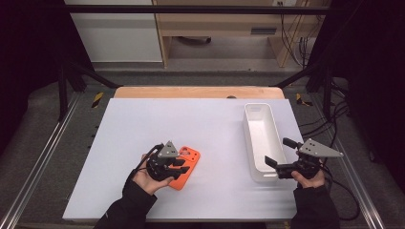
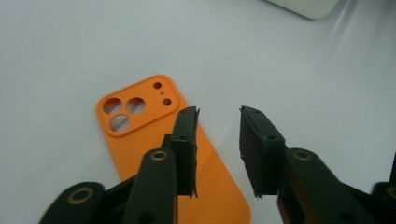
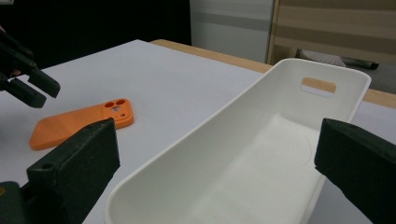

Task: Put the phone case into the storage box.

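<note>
No readable text, label, brand or number anywhere. Orange phone case [image 2: 154, 121] plain, no logo. White bin [image 1: 261, 138] unmarked. Yellow-black hazard stripes [image 1: 97, 99] on floor beside bench; possibly more, too small to tell.

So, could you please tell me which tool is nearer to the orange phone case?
Left. The left tool hovers open just above the orange phone case; the right tool is far off, by the white bin.

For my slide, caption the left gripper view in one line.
Left gripper, jaws apart and empty, hovers above an orange phone case lying flat on the white table.
</note>
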`<action>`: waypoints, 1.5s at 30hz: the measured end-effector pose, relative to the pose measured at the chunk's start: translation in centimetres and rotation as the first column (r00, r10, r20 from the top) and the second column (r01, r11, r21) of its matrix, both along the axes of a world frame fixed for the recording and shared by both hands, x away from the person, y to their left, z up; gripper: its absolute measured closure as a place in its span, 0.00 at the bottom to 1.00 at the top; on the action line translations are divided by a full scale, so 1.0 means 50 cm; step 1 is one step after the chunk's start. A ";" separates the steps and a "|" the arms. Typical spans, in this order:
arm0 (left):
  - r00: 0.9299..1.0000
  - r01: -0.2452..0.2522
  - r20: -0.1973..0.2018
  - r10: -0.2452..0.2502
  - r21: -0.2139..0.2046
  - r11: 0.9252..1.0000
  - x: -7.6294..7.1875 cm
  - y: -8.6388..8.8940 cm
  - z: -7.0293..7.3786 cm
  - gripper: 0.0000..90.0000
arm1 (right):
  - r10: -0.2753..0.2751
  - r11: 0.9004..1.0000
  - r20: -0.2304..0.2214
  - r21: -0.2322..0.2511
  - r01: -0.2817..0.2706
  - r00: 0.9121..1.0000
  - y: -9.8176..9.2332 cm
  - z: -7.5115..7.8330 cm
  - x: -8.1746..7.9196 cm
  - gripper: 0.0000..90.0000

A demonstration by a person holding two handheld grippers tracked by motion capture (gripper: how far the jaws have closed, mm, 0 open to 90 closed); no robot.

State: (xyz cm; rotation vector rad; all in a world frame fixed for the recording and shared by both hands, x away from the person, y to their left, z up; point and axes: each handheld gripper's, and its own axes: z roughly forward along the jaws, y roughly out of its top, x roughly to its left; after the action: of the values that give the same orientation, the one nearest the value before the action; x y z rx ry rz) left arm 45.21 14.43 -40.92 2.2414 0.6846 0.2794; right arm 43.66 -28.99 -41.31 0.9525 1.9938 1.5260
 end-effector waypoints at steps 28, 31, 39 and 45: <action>0.972 -0.214 0.068 0.223 -0.124 0.969 0.023 0.041 0.039 0.00 | 0.001 1.000 0.003 0.004 -0.001 1.000 -0.001 0.001 -0.001 0.00; 0.972 -0.220 0.060 0.227 -0.106 0.970 0.031 0.035 0.032 0.00 | 0.001 1.000 0.002 0.002 -0.001 1.000 -0.001 0.001 -0.001 0.00; 0.973 -0.221 0.046 0.225 -0.078 0.972 0.046 0.015 0.010 0.00 | 0.001 1.000 0.003 0.003 -0.001 1.000 -0.001 0.001 0.000 0.00; 0.976 -0.212 0.031 0.214 -0.060 0.975 0.054 0.005 -0.006 0.00 | 0.002 1.000 0.002 0.003 -0.002 1.000 -0.001 0.001 0.000 0.01</action>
State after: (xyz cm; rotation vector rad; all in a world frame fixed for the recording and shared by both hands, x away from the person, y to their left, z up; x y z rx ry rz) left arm 47.91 14.68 -41.19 2.1063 0.9037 0.4015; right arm 43.65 -29.06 -41.27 0.9498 1.9919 1.5316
